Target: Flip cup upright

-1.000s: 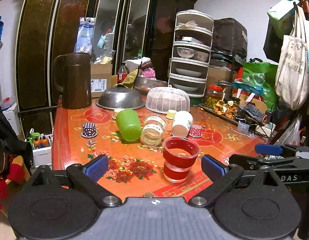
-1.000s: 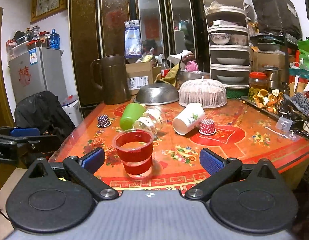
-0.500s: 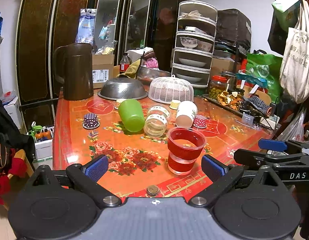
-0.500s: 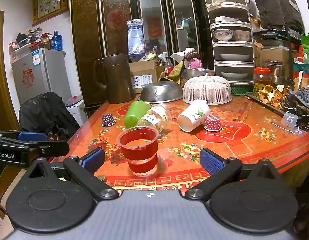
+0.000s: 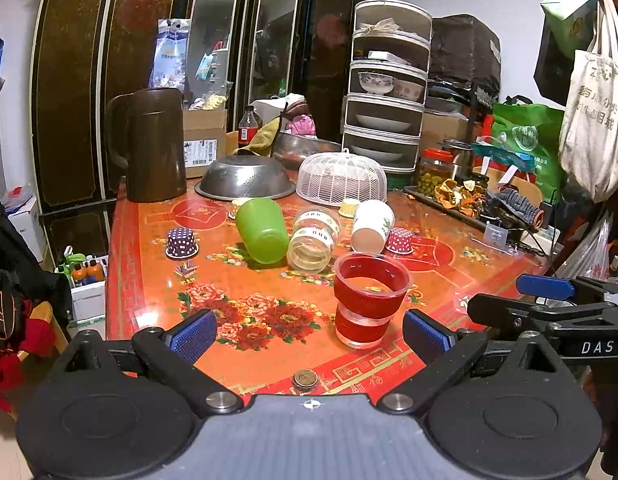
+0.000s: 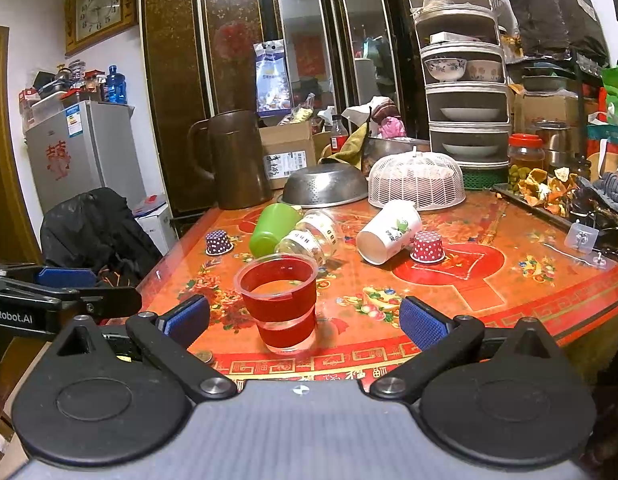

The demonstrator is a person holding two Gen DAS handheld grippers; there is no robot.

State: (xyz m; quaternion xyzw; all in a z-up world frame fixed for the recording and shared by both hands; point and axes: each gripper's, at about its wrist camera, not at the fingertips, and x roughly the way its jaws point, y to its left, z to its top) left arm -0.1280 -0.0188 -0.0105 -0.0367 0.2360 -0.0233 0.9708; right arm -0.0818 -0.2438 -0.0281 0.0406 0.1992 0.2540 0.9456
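A clear cup with red bands (image 5: 368,300) stands upright near the front edge of the red floral table (image 5: 245,344); it also shows in the right wrist view (image 6: 281,302). Behind it lie on their sides a green cup (image 5: 261,230), a clear jar (image 5: 312,239) and a white paper cup (image 5: 371,226). My left gripper (image 5: 309,330) is open and empty, short of the red cup. My right gripper (image 6: 303,320) is open and empty, with the red cup just ahead between its fingers' line.
A brown jug (image 5: 151,144), a steel colander (image 5: 245,180) and a white mesh cover (image 5: 343,178) stand at the back. Small dotted cupcake cups (image 5: 181,242) sit on the table. A coin (image 5: 305,379) lies at the front edge. A cluttered tray (image 5: 481,204) is at the right.
Both grippers have risen and drawn back slightly from the table, still open. The red cup stays upright where it was.
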